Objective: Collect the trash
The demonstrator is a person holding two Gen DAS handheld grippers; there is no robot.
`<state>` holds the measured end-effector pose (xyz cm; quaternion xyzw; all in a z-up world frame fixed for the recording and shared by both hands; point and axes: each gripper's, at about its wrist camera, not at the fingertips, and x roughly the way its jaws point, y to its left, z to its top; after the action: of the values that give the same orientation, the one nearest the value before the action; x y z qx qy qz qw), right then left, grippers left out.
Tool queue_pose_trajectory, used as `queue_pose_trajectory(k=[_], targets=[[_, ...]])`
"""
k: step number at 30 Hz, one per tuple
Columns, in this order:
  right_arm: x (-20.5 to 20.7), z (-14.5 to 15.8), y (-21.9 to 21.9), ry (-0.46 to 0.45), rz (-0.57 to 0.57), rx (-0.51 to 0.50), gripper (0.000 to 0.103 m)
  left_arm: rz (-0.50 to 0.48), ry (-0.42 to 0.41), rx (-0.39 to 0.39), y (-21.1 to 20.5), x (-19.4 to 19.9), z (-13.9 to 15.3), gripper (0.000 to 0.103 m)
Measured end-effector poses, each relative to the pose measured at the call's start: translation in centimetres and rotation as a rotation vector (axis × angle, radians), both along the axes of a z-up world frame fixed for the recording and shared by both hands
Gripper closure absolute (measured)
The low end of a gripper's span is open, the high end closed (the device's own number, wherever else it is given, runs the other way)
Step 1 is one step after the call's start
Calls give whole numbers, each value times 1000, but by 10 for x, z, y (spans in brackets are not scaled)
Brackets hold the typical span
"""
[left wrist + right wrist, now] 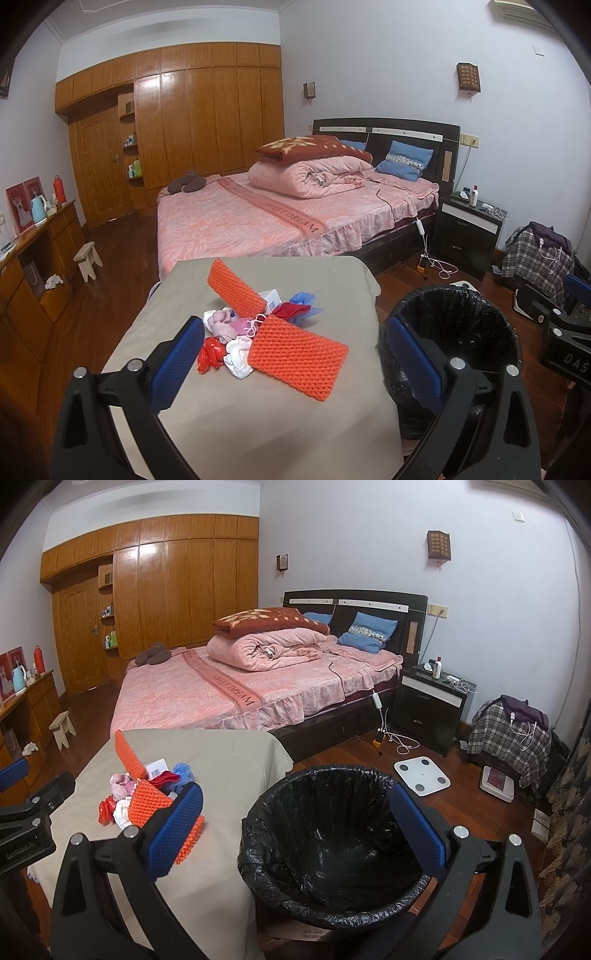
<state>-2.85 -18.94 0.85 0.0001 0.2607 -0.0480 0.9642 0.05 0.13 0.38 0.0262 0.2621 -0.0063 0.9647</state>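
While both tools hang spread wide and empty, nothing of the trash is yet picked up. Nearest in the left wrist view, the left tool [295, 354], with blue textured pads on black arms, hovers over the near end of the table with a beige cloth cover [266, 424], its jaws standing far apart with nothing between them; this looks like an approach to the pile ahead. The right tool [295, 827], likewise released and holding nothing, frames the round bin lined with a black plastic bag [332, 849], which stands on the floor just beside the table's right edge, probably so that trash can be dropped with a short swing.

Farther along the table lies the heap of trash [255, 332]: two orange knobbly foam sheets [299, 354], one flat toward the near side and one propped up behind it, a crumpled red plastic bag [208, 356], white and pink wads of soft material [236, 354], a blue plastic bag [304, 301] and a small white carton [271, 297]. The pieces overlap, so what lies beneath the foam is hidden, and I cannot tell whether the pale wads are cloth or tissue. In the right wrist view the tool's left pad covers part of the near foam sheet. The bin's bottom is dark, and its contents, if any, cannot be made out.

Beyond the table stands a bed with pink bedding [258, 218].
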Motion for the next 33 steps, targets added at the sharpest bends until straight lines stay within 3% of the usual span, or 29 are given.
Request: queue_pose_trajectory(k=[22, 33], targets=[[12, -18, 12, 6, 17, 8, 5, 6, 11, -10, 8, -5, -10, 6], [49, -42, 39, 21, 114, 11, 5, 89, -1, 25, 54, 18, -53, 6]])
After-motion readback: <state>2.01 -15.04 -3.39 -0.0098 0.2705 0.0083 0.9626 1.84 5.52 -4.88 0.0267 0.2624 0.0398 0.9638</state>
